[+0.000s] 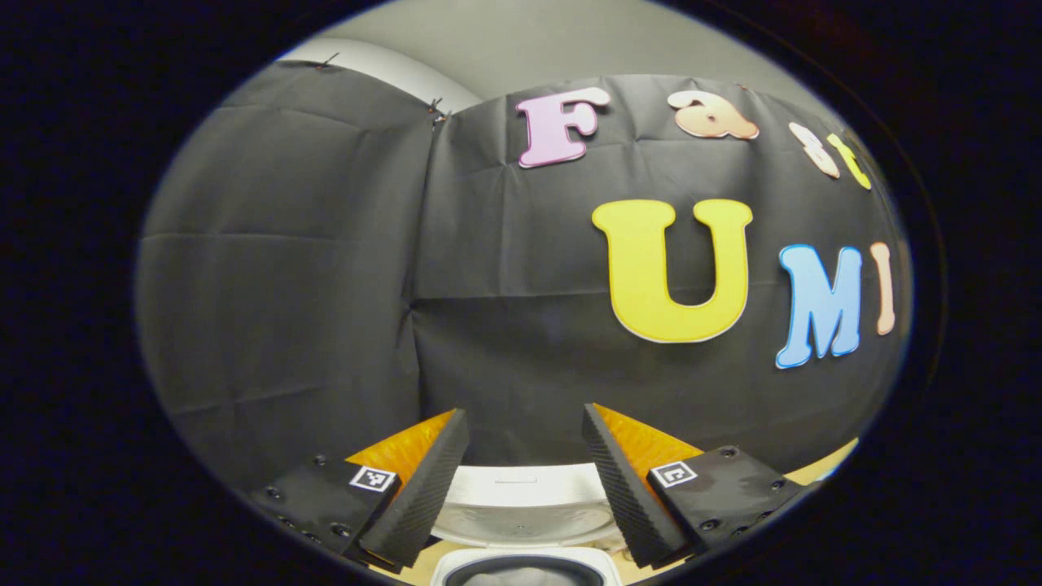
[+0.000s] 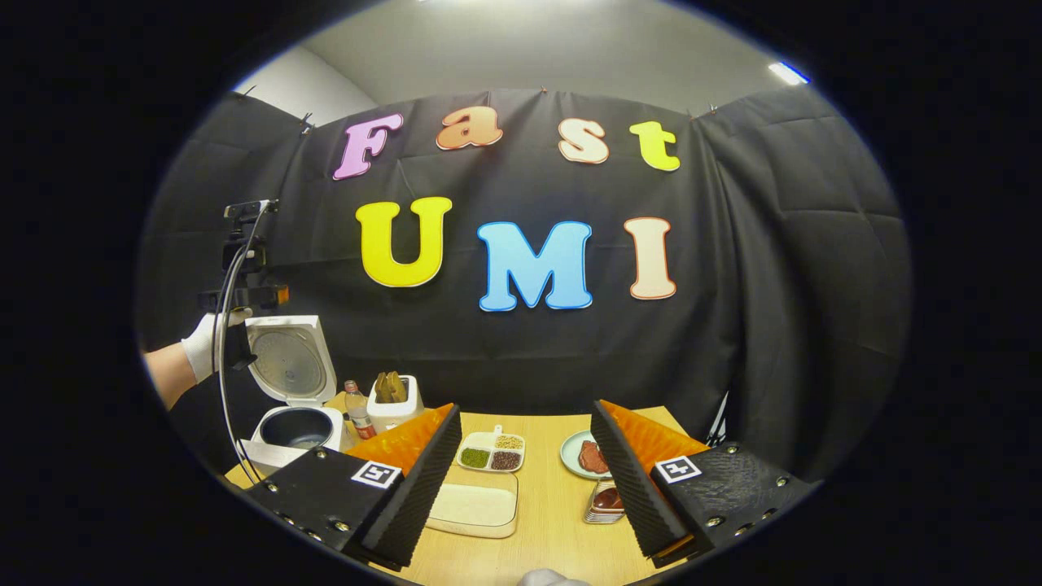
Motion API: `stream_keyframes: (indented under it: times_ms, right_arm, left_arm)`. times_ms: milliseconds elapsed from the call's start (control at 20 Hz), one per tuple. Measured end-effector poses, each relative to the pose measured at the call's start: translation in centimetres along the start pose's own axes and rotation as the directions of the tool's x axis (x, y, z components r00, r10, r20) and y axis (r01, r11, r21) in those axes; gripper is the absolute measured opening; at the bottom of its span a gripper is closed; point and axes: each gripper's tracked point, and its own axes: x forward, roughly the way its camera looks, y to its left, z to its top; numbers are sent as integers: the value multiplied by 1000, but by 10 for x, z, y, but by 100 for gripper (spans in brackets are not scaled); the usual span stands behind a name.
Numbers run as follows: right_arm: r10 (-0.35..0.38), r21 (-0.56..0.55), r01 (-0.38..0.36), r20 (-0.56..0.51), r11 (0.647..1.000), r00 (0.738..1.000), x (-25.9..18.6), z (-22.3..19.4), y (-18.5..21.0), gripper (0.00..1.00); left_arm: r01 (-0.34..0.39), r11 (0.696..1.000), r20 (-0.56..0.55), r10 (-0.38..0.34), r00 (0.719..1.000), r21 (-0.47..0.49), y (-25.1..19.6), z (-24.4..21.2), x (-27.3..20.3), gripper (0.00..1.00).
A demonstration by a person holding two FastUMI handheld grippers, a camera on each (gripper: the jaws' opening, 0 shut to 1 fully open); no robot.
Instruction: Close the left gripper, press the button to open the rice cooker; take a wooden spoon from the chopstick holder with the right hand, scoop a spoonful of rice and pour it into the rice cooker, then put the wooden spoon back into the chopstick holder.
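The left gripper (image 1: pixel 525 456) hangs wide open and empty above the cooker (image 1: pixel 521 521), lid up. The right gripper view takes in the table (image 2: pixel 553 521): the cooker (image 2: pixel 297 399) at its far left corner, the holder (image 2: pixel 393 404) with wooden handles beside it, a rice tray (image 2: pixel 476 509) near the front. The right gripper (image 2: pixel 525 464) is also wide open, holding nothing. A gloved hand (image 2: pixel 213 346) holds the other gripper by the lid.
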Motion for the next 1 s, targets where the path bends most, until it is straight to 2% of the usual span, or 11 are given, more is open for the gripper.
stream_keyframes:
  times_ms: [100, 150, 200, 250, 300, 350, 650, 900, 1000]
  right_arm:
    - [8, -1, -8, -12, 1000, 1000, 2, -4, 4, 98]
    - [11, -1, -11, -18, 1000, 1000, 3, -5, 6, 98]
    - [14, -2, -14, -19, 1000, 1000, 3, -6, 8, 98]
    - [12, -2, -12, -20, 1000, 1000, 3, -6, 7, 98]
    - [16, 1, -16, -21, 1000, 1000, 4, -6, 8, 98]
    - [17, 9, -17, -25, 1000, 1000, 5, -7, 8, 98]
    - [30, 51, -29, -37, 998, 999, 2, -10, 8, 98]
    - [51, 80, -49, -21, 996, 999, -4, -5, 5, 97]
    - [62, 98, -60, -18, 993, 998, -8, -6, 2, 97]
  left_arm:
    - [-14, 1000, -50, 15, 999, 17, 7, -18, 19, 99]
    - [-7, 1000, -75, 8, 997, 22, 9, -27, 28, 96]
    - [-13, 1000, -100, 15, 995, 24, 10, -34, 33, 98]
    - [-12, 1000, -113, 14, 994, 16, 12, -36, 35, 96]
    - [-15, 1000, -109, 16, 994, 9, 12, -32, 40, 100]
    - [-8, 1000, -127, 9, 992, 8, 11, -33, 39, 97]
    - [4, 1000, -193, -4, 981, 0, 10, -39, 46, 99]
    - [27, 1000, -283, -27, 959, -7, 7, -46, 33, 99]
    - [35, 999, -340, -35, 940, -7, 6, -53, 26, 99]
